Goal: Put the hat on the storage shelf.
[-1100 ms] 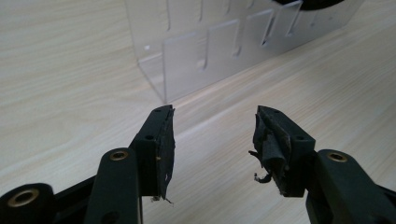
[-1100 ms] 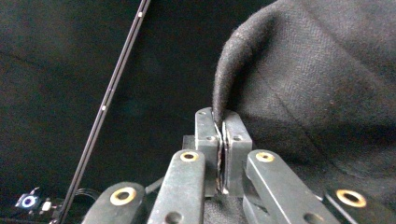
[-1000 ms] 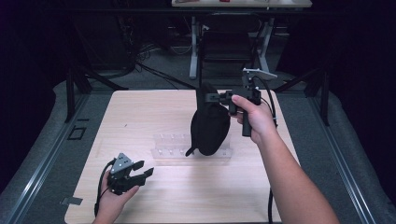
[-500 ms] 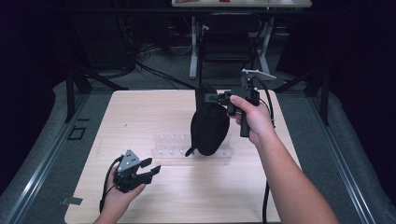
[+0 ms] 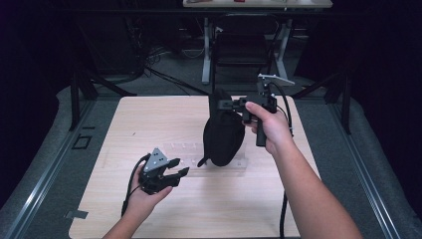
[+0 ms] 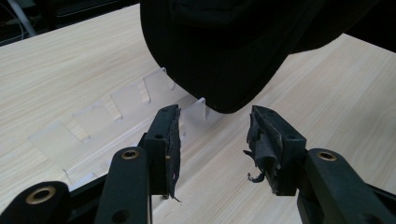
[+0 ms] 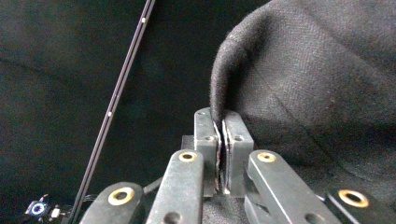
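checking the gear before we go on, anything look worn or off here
Yes: the pads on the left gripper look damaged. In the left gripper view both black linings are frayed, with shreds hanging off the fingertips. Otherwise, the right gripper pinches the rim of the black cap, which hangs over the clear plastic rack.

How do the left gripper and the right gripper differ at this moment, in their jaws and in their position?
The left gripper has open jaws with nothing between them; the right gripper is shut on the edge of the black cap. The left gripper sits low near the front of the table, beside the clear plastic rack; the right gripper is raised, with the cap hanging from it. Both have black jaws and a grey three-cornered plate.
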### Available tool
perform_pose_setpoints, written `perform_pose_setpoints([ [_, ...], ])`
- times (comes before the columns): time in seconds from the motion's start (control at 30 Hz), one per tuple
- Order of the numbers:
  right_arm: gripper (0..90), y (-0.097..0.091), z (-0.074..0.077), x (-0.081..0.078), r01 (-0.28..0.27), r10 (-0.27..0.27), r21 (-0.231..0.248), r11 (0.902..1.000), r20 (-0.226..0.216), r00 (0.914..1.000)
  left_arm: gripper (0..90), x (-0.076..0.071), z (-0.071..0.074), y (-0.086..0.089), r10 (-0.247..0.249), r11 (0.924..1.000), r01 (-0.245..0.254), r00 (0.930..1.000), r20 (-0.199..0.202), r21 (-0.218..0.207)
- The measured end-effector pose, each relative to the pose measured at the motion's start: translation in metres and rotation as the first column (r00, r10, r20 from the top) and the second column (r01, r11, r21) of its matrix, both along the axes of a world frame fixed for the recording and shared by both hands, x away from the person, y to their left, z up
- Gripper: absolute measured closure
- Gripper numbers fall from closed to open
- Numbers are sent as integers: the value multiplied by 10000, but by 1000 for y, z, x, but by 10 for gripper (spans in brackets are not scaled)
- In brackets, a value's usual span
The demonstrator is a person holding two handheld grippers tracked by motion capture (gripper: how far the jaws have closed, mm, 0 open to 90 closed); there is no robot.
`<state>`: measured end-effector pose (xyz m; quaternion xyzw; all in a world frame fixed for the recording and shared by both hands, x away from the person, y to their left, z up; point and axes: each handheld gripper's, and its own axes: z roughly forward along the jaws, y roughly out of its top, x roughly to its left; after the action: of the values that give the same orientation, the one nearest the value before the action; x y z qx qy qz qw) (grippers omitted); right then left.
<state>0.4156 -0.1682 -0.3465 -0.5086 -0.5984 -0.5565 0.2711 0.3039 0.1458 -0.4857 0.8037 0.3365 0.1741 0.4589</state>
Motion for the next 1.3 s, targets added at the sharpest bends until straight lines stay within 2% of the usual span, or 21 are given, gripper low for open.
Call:
perform_pose_setpoints([
  [0.13,867,0,0,0,3,-3,-17,10000,-3,10000,528,1,5,-4,-46,10000,46,10000,20,-17],
  [0.43,863,2,1,0,20,-20,-76,10000,35,10000,530,1,26,-19,-292,9996,291,9987,415,25],
  [0.63,861,4,2,0,45,-45,-81,10000,43,10000,534,4,32,-29,-445,9990,443,9981,415,69],
  [0.77,860,5,2,1,42,-42,-39,10000,41,10000,539,4,33,-38,-799,9968,796,9962,353,108],
  [0.9,859,7,2,1,11,-11,-12,10000,61,10000,574,3,34,-48,-1038,9941,1022,9935,473,357],
  [1.03,856,9,1,1,71,-71,50,10000,65,10000,661,6,34,-53,-930,9949,910,9947,434,445],
  [1.3,855,9,1,1,90,-91,75,9999,98,9999,742,7,32,-62,-1053,9900,1000,9932,492,991],
])
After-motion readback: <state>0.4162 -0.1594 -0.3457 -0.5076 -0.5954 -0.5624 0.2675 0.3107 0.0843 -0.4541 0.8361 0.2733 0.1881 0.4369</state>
